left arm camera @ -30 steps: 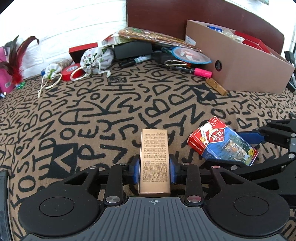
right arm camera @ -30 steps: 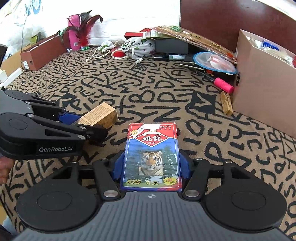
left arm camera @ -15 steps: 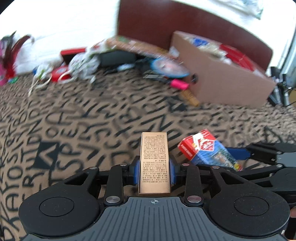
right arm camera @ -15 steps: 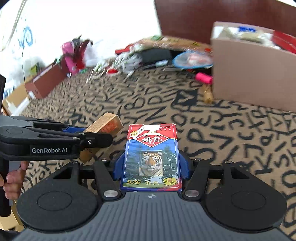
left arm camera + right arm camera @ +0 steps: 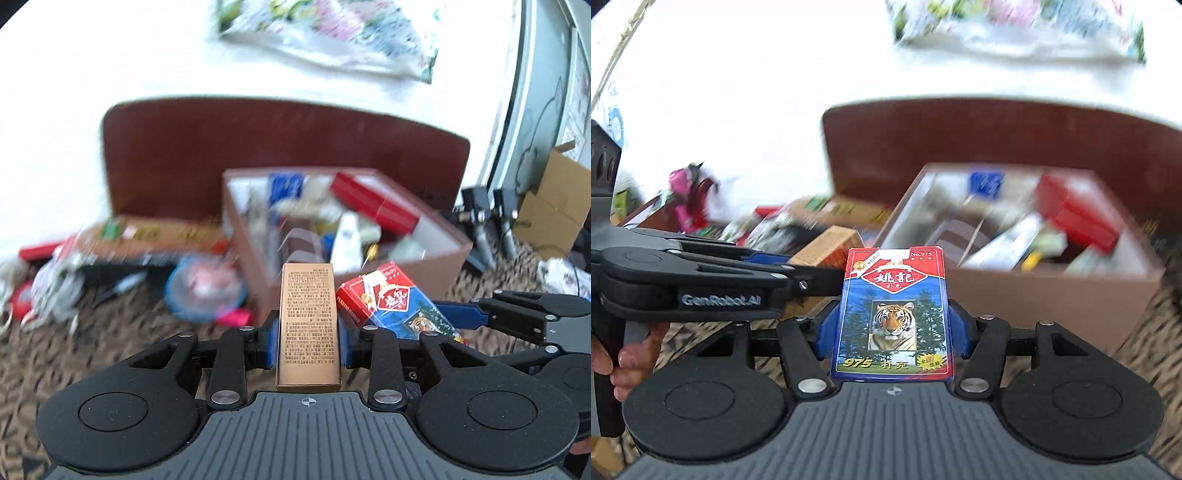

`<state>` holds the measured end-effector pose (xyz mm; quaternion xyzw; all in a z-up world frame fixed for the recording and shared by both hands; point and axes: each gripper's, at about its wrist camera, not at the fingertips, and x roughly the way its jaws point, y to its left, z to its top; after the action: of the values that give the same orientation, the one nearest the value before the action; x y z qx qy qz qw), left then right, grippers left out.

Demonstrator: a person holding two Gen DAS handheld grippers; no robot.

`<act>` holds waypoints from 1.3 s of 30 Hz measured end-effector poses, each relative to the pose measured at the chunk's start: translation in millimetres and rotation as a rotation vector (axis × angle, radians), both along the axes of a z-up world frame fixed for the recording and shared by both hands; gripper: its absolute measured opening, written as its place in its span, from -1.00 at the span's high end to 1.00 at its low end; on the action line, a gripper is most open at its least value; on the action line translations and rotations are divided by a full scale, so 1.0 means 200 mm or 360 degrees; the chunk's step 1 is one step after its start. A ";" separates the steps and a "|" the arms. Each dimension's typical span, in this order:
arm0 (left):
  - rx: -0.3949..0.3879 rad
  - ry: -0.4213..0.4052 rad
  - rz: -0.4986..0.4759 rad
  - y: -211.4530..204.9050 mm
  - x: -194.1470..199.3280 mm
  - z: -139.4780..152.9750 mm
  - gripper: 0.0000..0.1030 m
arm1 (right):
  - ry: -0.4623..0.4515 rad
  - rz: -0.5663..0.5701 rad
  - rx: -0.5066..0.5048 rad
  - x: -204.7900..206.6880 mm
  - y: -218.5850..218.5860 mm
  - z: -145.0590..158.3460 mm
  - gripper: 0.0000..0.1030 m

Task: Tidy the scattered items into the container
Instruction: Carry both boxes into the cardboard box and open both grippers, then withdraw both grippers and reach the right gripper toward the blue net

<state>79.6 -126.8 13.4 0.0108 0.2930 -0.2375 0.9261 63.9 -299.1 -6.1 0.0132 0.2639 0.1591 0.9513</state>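
My left gripper (image 5: 307, 328) is shut on a slim gold box (image 5: 308, 325) with small print, held up in the air. Beside it my right gripper (image 5: 892, 325) is shut on a blue and red card pack with a tiger (image 5: 892, 314); the same pack (image 5: 391, 302) shows at the right of the left wrist view. The brown cardboard container (image 5: 436, 258) lies just ahead of both, open-topped and full of mixed items; its near wall (image 5: 1034, 295) fills the right wrist view. Both held items are short of its rim.
Loose items stay on the patterned cloth left of the container: a round blue-rimmed lid (image 5: 205, 290), a pink marker (image 5: 234, 316), a red box (image 5: 40, 251), a long flat packet (image 5: 155, 236). A dark red headboard (image 5: 258, 147) stands behind. A person's hand (image 5: 613, 354) holds the left gripper's handle.
Both grippers rose off the cloth and moved toward the container, each keeping its item. The container's inside has come into view, and the background is blurred by motion.
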 end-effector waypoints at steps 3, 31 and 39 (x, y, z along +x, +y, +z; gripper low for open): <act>-0.0059 -0.0014 -0.0012 -0.10 0.12 0.07 0.44 | -0.0079 -0.0056 -0.0054 0.09 -0.09 0.09 -0.24; 0.0082 -0.0004 -0.0019 -0.51 0.65 -0.16 -0.90 | -0.0015 -0.0299 -0.0147 0.62 -0.47 -0.21 -0.87; 0.0045 0.0031 0.0019 -0.48 0.62 -0.13 -0.95 | -0.0008 -0.0314 -0.0152 0.60 -0.44 -0.19 -0.95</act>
<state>203.0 -222.6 -13.5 0.0199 0.3055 -0.2278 0.9243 184.0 -388.0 -44.1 -0.0067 0.2661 0.0520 0.9625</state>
